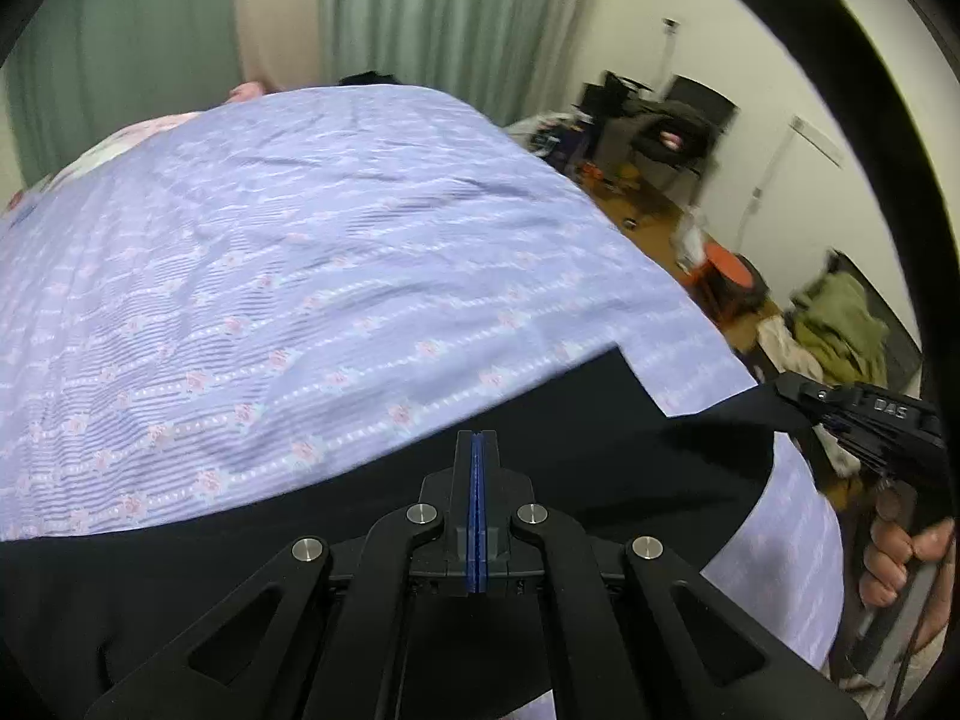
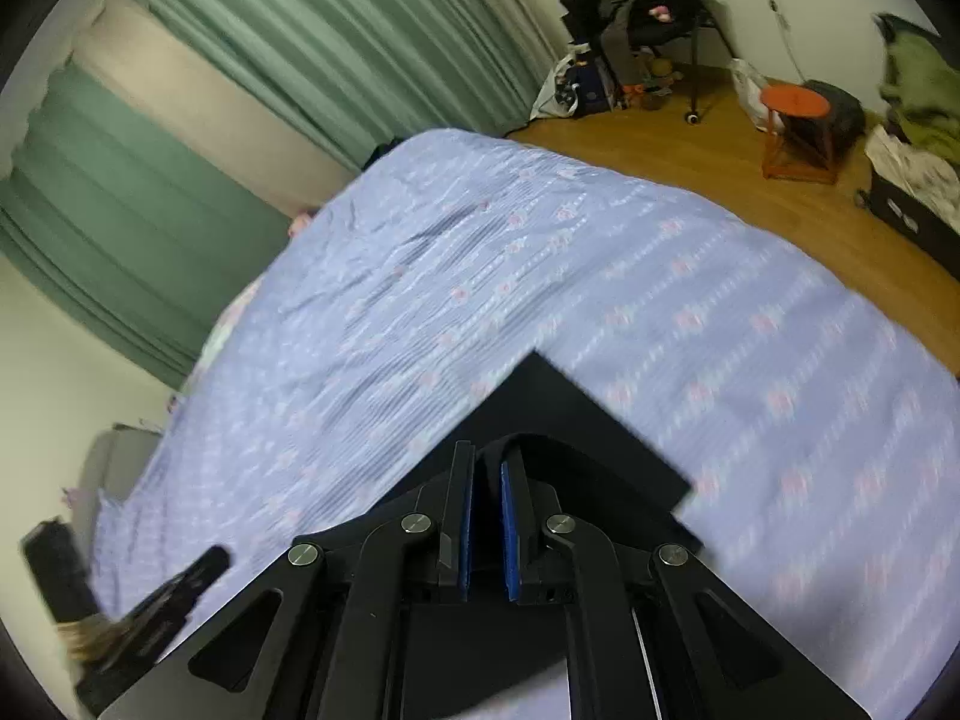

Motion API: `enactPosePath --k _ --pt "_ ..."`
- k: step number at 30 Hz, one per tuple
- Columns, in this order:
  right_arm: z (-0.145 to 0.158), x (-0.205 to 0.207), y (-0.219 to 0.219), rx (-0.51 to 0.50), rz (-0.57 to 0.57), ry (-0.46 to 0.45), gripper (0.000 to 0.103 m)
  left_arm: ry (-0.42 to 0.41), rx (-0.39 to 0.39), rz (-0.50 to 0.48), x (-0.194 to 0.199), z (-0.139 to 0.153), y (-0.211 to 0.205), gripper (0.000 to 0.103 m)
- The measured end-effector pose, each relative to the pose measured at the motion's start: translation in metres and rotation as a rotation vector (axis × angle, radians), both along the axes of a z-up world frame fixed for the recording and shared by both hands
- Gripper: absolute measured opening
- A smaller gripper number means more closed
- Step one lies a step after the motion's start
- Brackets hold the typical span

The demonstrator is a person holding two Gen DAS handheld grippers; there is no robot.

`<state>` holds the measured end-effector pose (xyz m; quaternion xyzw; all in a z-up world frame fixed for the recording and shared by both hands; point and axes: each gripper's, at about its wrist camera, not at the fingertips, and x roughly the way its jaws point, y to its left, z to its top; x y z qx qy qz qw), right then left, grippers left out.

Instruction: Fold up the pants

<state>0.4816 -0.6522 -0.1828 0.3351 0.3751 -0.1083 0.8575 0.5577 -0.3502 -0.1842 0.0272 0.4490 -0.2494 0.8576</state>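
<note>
At the far left, green curtains hang behind a bed covered by a lilac bedspread printed with rows of small pink flowers. The black pants are spread over the near part of that bedspread, one squared corner lying flat on the flowered cloth while the rest is lifted toward the cameras. The left claw is pressed together, its blue pads meeting with only the thin edge of the pants fabric pinched between them. Further right, the right claw is clamped narrowly on a thicker fold of the same black cloth, which shows dark between its blue pads. In the left wrist view this right claw grips a stretched corner of the pants just past the bed's edge, with the person's hand around its handle. Beyond the bed to the right lies a wooden floor with an orange stool and a cluttered black chair against the pale wall.
</note>
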Motion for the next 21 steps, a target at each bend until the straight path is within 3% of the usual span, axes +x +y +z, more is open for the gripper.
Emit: enactPosePath --k 1,3,7,9,10,12,16,21 --pt "-0.005 0.02 -0.007 -0.014 0.015 0.01 0.009 -0.002 0.003 0.02 0.003 -0.001 0.003 0.012" --pt "-0.013 0.042 -0.017 -0.028 0.027 0.029 0.009 -0.003 0.017 0.052 0.006 -0.003 0.009 0.033" --pt "-0.032 0.071 -0.033 -0.035 0.026 0.089 0.013 -0.022 0.087 0.075 -0.013 -0.01 0.008 0.042" --pt "-0.027 0.074 -0.035 -0.099 0.0 0.101 0.038 -0.03 0.11 0.068 -0.025 -0.013 0.003 0.05" --pt "-0.022 0.075 -0.037 -0.132 -0.01 0.093 0.057 -0.034 0.122 0.062 -0.031 -0.014 0.001 0.051" --pt "-0.005 0.067 -0.039 -0.187 -0.025 0.051 0.058 -0.041 0.134 0.055 -0.046 -0.014 -0.006 0.052" --pt "0.026 0.039 -0.024 -0.283 0.029 0.023 0.059 0.002 0.058 0.068 -0.081 -0.011 0.007 0.058" --pt "0.05 -0.013 0.023 -0.338 0.183 -0.006 0.063 0.039 0.024 0.118 -0.129 -0.006 0.052 0.061"
